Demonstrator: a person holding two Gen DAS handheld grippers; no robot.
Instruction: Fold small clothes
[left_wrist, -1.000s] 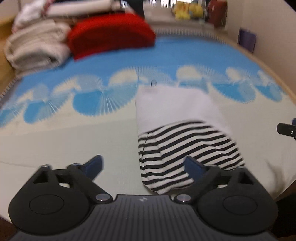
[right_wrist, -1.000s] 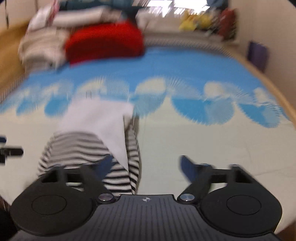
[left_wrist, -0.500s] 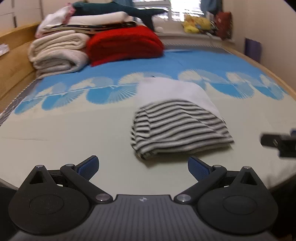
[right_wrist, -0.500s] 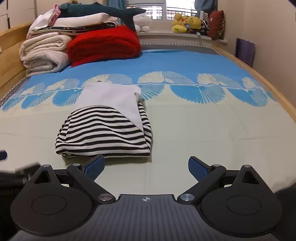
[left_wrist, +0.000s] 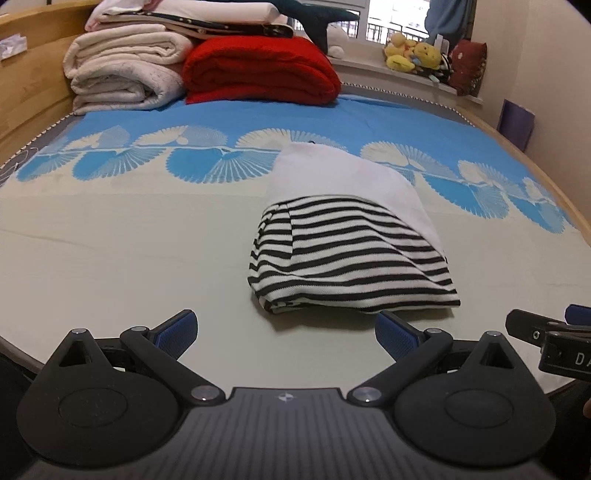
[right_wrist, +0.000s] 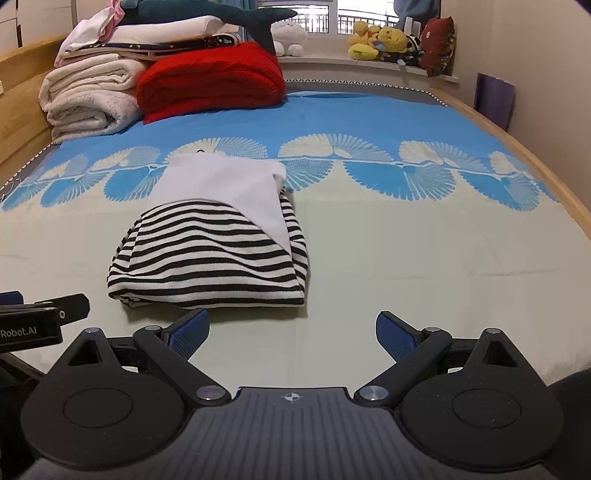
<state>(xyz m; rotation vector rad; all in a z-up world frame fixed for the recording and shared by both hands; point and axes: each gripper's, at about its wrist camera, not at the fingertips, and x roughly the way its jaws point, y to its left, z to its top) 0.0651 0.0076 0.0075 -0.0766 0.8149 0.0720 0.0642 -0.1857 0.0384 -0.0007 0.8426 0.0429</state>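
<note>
Black-and-white striped folded cloth garment (left_wrist: 347, 254) is lying mid-bed on the blue-patterned bedsheet (left_wrist: 110, 236); you are holding your left gripper (left_wrist: 286, 330) and right gripper (right_wrist: 291, 330) just before it, jaws spread wide, gripping nothing.

Both wrist cameras sit low and close at the near bed edge, side by side, looking across the striped shirt (left_wrist: 347, 254) (right_wrist: 210, 258) toward the window.

**Folded striped top lies ahead of the spread left gripper**

The left gripper (left_wrist: 285, 330) hangs empty, fingers wide apart, just short of the striped garment (left_wrist: 347, 254). That garment lies folded on the bed (left_wrist: 110, 240), its white part on the far side. Beyond it sit a red blanket (left_wrist: 258, 70) and cream towels (left_wrist: 122, 70). The right gripper (left_wrist: 554, 339) shows near its right corner.
</note>
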